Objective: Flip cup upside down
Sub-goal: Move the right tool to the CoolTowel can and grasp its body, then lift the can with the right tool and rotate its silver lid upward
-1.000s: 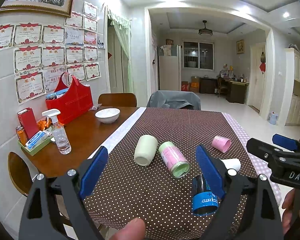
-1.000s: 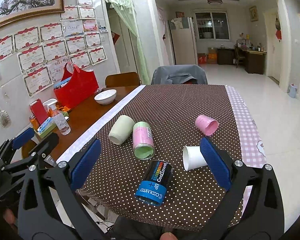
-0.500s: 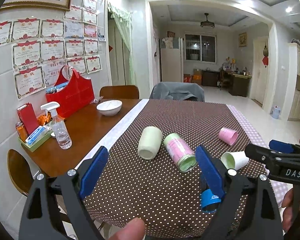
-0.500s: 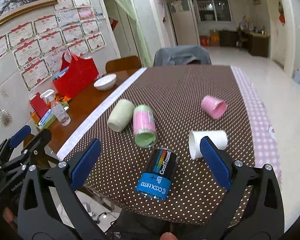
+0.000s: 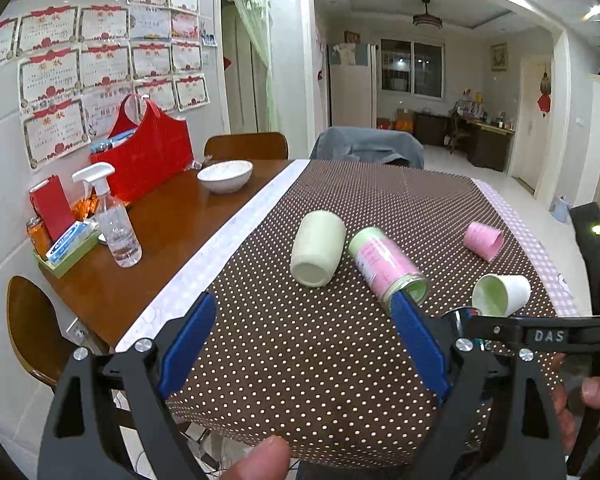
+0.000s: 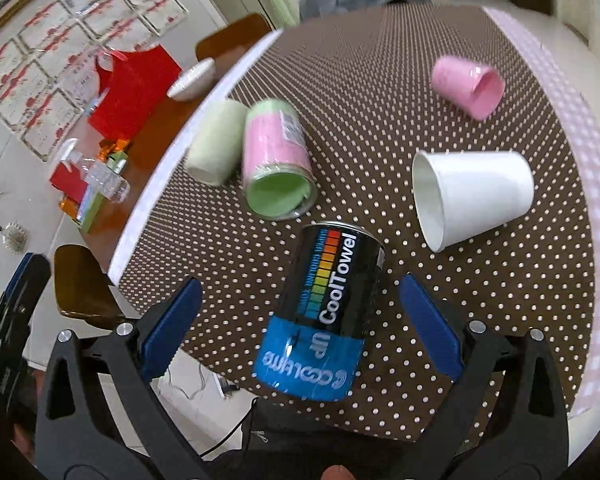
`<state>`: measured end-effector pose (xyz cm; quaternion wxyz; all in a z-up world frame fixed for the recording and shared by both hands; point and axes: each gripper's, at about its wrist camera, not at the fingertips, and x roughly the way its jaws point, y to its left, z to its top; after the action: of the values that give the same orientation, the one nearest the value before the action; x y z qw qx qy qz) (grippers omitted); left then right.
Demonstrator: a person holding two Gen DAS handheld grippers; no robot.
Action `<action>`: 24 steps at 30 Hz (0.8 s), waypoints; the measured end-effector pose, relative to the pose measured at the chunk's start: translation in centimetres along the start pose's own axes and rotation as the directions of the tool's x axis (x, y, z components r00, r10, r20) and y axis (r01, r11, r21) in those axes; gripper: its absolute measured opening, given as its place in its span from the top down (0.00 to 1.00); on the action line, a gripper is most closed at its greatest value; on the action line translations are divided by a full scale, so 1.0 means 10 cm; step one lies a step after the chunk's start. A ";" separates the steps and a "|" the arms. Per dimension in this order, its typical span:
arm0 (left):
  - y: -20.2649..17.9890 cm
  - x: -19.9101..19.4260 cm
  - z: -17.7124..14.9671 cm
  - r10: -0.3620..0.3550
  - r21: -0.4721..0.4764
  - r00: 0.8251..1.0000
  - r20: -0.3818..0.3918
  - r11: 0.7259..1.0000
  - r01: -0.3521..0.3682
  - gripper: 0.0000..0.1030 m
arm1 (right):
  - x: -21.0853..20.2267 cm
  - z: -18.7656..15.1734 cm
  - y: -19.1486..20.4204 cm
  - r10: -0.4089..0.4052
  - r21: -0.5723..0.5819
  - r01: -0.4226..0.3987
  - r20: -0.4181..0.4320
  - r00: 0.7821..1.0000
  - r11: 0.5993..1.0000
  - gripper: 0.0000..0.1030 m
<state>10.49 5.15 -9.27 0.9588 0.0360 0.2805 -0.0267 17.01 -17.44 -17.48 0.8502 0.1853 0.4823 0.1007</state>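
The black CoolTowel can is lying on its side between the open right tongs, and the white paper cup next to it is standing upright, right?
Not quite. The right wrist view shows the white paper cup lying on its side, mouth facing left. The black CoolTowel can does lie on its side between the open right tongs.

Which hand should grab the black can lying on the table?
Probably the right. Its gripper hangs open over the black can, which lies between its jaws. The left gripper is open over bare cloth.
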 end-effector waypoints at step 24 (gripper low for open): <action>0.05 0.46 -0.14 0.005 -0.005 0.996 -0.088 1.000 -0.005 0.15 | 0.62 0.18 0.00 -0.113 -0.010 0.113 -0.176 0.978 0.994 0.20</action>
<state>13.65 5.62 -12.96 0.9456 0.0352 0.3226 -0.0218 21.79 -15.68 -21.53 0.8085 0.1481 0.5655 0.0681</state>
